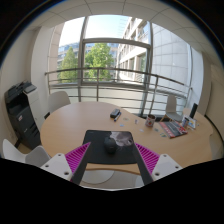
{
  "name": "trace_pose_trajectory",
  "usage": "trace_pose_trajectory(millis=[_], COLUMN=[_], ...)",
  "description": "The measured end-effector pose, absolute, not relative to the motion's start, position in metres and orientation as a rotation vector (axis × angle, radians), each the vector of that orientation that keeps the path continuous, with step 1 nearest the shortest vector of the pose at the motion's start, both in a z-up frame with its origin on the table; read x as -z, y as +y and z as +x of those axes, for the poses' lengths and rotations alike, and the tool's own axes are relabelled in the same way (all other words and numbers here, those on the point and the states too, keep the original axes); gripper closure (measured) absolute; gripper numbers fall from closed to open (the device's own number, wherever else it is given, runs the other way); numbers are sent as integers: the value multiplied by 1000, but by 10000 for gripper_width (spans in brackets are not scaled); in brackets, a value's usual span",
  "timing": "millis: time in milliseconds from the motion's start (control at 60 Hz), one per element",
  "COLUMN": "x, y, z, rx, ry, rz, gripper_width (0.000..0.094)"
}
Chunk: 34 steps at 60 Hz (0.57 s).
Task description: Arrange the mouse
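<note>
A dark grey mouse (112, 144) lies on the far part of a black mouse pad (110, 160), which rests at the near edge of a round wooden table (70, 125). My gripper (112, 158) is open and hovers over the pad. Its magenta pads (75, 158) stand wide apart on either side of the mouse pad. The mouse sits between the fingertips, slightly ahead of them, with a clear gap on both sides. Nothing is held.
A small black object (115, 114) lies at the far side of the table. Small items (150, 122) and colourful papers (176, 128) lie at the right. White chairs (58, 100) surround the table. A dark printer (20, 100) stands at the left. Large windows (100, 60) are behind.
</note>
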State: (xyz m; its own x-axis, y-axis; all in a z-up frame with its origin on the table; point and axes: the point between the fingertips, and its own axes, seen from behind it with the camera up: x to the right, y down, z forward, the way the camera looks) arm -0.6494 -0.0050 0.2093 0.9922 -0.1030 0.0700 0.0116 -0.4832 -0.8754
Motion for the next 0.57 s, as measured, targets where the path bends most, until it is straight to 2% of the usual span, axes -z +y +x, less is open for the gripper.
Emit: trace_pose_trajectory(millis=[167,267,450,567], x=[-228,-224,-218,-227], y=[-76,-103,-120,-126], z=[-670,-678,-678,-678], rx=[148,120,141,124], ry=[50,61,58,65], rz=[-2072,-2083,-2098,-2089], gripper_width=[92,93,94,94])
